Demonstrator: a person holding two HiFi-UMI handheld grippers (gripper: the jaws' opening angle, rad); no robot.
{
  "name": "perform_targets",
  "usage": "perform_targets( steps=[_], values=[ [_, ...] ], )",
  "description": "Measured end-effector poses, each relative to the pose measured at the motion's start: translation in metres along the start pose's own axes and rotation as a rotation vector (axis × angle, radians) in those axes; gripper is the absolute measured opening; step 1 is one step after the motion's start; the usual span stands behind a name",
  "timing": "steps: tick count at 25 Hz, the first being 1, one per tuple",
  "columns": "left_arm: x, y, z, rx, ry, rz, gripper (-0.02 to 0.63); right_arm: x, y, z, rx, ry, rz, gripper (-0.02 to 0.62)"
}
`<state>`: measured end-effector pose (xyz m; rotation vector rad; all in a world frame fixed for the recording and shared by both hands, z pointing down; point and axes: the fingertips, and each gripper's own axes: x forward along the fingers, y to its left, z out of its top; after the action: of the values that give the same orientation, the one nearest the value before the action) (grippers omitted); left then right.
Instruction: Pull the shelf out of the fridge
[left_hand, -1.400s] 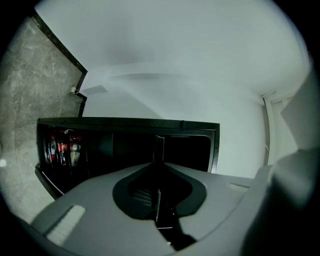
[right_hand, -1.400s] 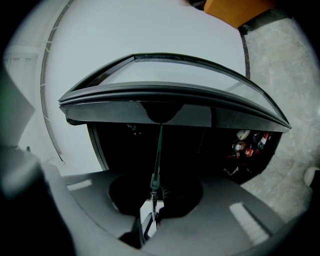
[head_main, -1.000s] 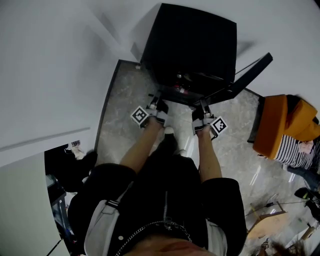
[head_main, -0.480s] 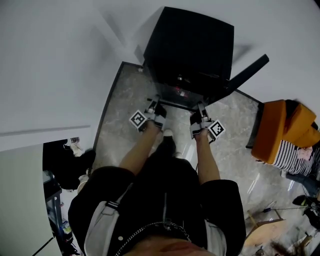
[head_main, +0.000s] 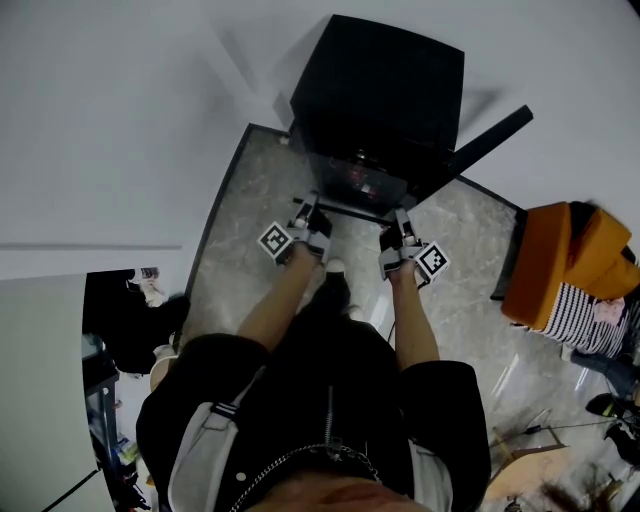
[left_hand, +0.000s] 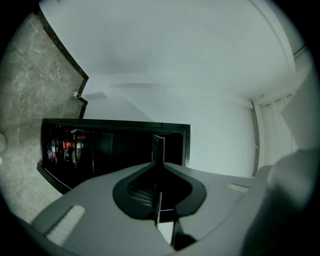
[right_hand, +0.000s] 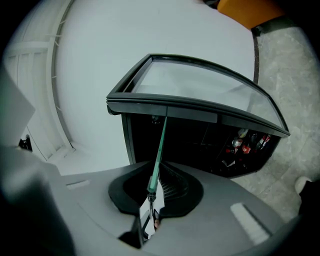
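A small black fridge (head_main: 380, 90) stands on the stone floor against the white wall, with its glass door (head_main: 490, 135) swung open to the right. The shelf (head_main: 352, 211) juts from the fridge mouth as a thin dark bar. My left gripper (head_main: 309, 212) is shut on its left end and my right gripper (head_main: 400, 222) on its right end. In the left gripper view the shelf (left_hand: 158, 150) runs edge-on between the jaws of the left gripper (left_hand: 158, 200). In the right gripper view its green glass edge (right_hand: 160, 145) lies between the jaws of the right gripper (right_hand: 150, 197), which are opening slightly.
Red-labelled cans (left_hand: 70, 147) stand low inside the fridge. The open door (right_hand: 200, 87) stands close on the right. An orange and striped bundle (head_main: 565, 260) lies further right on the floor (head_main: 250, 220), and a wooden stool (head_main: 525, 465) is behind me.
Both grippers have drawn back a little from the fridge mouth, and the shelf's front bar now shows between them.
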<state>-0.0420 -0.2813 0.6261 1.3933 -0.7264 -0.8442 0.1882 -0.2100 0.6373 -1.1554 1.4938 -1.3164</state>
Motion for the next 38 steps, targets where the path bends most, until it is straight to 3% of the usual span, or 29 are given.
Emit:
perform_targets(
  steps=[14, 38],
  values=[
    [-0.046, -0.026, -0.009, 0.021, -0.006, -0.045, 0.023, -0.035, 0.026, -0.023, -0.036, 0.015, 0.052, 0.026],
    [-0.139, -0.042, -0.037, 0.029, 0.015, -0.059, 0.025, -0.121, 0.050, -0.068, -0.089, 0.010, 0.067, 0.032]
  ],
)
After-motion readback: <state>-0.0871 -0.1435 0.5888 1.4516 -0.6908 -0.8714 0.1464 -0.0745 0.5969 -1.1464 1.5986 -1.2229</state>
